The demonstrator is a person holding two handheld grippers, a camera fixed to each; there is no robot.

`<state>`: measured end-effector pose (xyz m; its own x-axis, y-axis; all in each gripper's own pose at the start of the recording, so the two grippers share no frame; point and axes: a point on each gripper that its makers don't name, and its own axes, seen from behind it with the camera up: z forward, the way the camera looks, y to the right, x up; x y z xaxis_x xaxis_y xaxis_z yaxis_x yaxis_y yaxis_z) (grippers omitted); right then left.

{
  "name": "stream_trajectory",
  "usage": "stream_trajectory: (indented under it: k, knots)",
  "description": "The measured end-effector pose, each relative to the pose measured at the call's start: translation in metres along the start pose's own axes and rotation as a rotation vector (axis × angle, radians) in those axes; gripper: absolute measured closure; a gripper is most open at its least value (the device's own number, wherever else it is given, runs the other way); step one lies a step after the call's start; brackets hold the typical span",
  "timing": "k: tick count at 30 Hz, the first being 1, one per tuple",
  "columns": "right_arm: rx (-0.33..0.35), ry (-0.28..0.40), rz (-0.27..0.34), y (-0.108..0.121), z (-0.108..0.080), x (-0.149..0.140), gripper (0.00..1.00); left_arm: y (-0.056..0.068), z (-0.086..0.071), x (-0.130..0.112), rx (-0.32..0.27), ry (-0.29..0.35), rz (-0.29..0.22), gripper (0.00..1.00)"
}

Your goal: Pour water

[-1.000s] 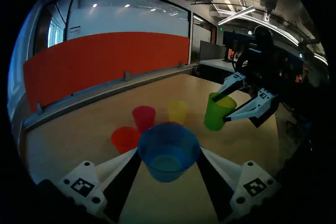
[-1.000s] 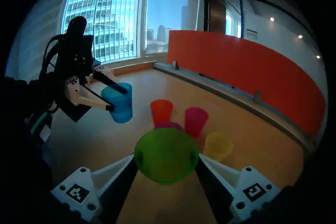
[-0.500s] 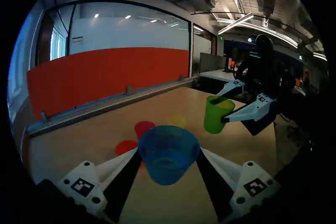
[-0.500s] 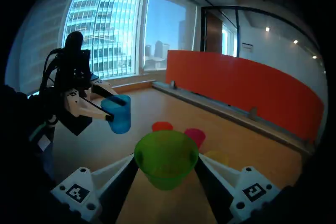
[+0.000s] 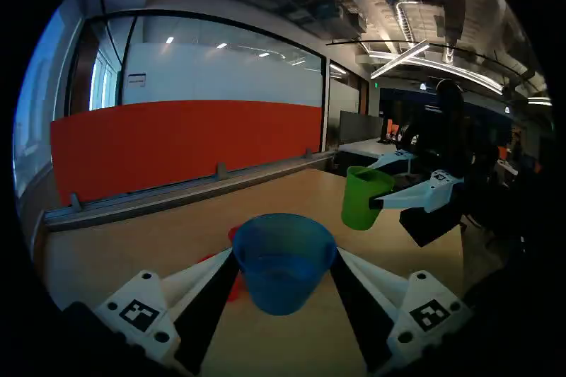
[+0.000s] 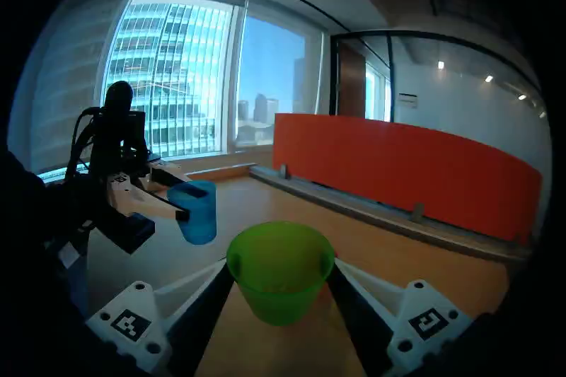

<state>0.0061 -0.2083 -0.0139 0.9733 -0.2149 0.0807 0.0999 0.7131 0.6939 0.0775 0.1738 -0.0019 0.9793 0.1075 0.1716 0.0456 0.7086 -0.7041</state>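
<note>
Above the table (image 5: pixel 127 239), left tool (image 5: pixel 284 258) clamps a blue cup (image 5: pixel 284 274); right tool (image 6: pixel 281 267) clamps a green cup (image 6: pixel 281 285).

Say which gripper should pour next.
Left, probably. The left gripper grips the blue cup upright, and water seems to show inside it. The green cup in the right gripper looks empty, so it suits receiving.

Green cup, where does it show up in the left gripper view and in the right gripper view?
Left gripper view: green cup right of centre, beyond the blue cup.
Right gripper view: green cup at bottom centre, between the near fingers.
Shared landmark: the orange wall panel.
</note>
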Motion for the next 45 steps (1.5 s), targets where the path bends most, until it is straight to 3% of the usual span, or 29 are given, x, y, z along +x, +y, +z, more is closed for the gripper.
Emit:
stream_trajectory:
  k: [17,45]
  knots:
    - [-0.02,0.067,-0.001,0.006,0.001,0.02,0.09,0.001,-0.002,0.023,0.005,0.094,0.002,0.13]
    - [0.017,0.079,0.008,0.004,0.0,0.022,0.1,-0.002,0.0,0.038,0.019,0.113,0.042,0.13]
